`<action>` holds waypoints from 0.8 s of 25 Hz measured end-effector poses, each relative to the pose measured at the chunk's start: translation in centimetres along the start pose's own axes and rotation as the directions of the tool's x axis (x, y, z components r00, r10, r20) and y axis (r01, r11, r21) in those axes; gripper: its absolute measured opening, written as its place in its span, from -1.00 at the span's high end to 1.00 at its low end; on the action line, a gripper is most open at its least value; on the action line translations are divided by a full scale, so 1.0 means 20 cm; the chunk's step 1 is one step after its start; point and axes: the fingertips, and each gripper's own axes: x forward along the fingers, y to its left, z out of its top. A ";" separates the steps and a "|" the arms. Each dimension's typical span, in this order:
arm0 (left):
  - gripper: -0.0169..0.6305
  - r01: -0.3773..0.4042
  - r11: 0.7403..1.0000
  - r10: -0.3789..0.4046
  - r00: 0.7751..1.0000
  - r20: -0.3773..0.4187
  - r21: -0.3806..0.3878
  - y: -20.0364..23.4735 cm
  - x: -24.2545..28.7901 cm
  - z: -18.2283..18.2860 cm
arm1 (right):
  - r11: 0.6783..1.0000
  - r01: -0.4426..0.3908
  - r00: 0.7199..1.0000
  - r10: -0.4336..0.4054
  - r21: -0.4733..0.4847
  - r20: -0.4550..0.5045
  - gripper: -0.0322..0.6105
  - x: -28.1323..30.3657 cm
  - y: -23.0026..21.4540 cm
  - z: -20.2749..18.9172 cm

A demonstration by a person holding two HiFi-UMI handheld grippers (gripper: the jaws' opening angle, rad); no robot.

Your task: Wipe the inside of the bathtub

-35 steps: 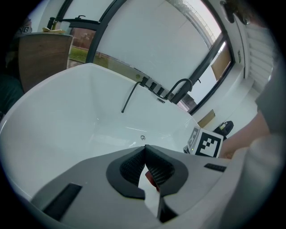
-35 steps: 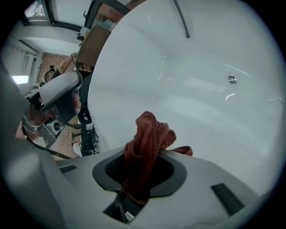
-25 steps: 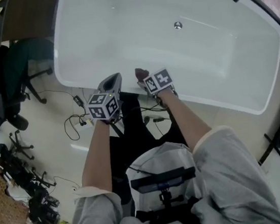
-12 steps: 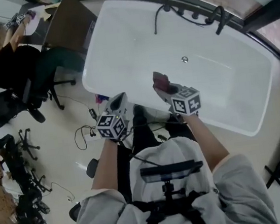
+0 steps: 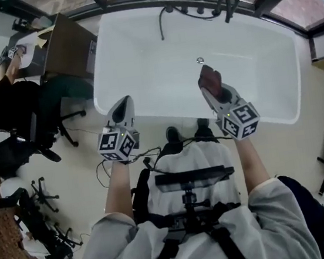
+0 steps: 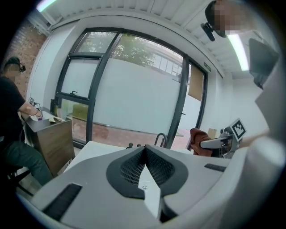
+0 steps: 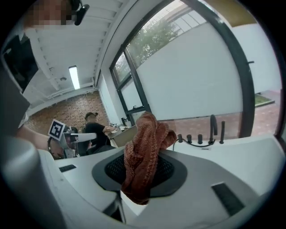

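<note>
— Right tongs (image 5: 210, 85)?
— Being clamped on a rust-brown knitted cloth (image 7: 144, 156). The cloth is being held above the near half of the white bathtub (image 5: 138, 40), close to the drain (image 5: 200, 60).
— Left tongs (image 6: 144, 154)?
— Being held with tips together, nothing between them, at the bathtub's near rim, well apart from the right tongs.
— Fittings?
— A black faucet (image 5: 225, 4) is being noted at the far rim.

Desk (image 5: 68, 46): brown wood, at the upper left.
Seated person (image 5: 7, 99): dark top, green trousers, one arm reaching over the desk.
Office chair (image 5: 9, 157): black, on wheels, just behind.
Window (image 6: 134, 89): tall, dark frames.
</note>
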 end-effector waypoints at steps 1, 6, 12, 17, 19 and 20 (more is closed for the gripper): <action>0.92 0.017 1.000 -0.017 1.000 0.004 0.010 0.00 -0.01 0.01 | 0.999 0.034 0.999 -0.034 -0.012 0.009 0.54 -0.04 0.00 -0.01; 0.92 0.053 0.998 -0.053 0.998 -0.016 0.018 0.05 -0.10 0.05 | 0.975 0.222 0.974 -0.223 0.033 0.042 0.54 -0.27 0.02 -0.05; 0.92 0.175 0.984 -0.173 0.984 -0.036 0.037 -0.08 -0.15 0.03 | 0.915 0.400 0.915 -0.402 0.051 0.027 0.53 -0.58 0.01 -0.15; 0.92 0.207 0.977 -0.206 0.978 -0.038 0.048 -0.20 -0.16 0.02 | 0.880 0.471 0.881 -0.473 0.061 0.026 0.53 -0.77 -0.01 -0.20; 0.92 0.197 0.978 -0.194 0.980 -0.045 0.073 -0.25 -0.16 0.01 | 0.869 0.492 0.870 -0.493 0.054 0.017 0.53 -0.83 -0.06 -0.22; 0.92 0.189 0.978 -0.185 0.982 -0.047 0.085 -0.27 -0.16 0.02 | 0.866 0.497 0.867 -0.498 0.052 0.012 0.53 -0.86 -0.09 -0.23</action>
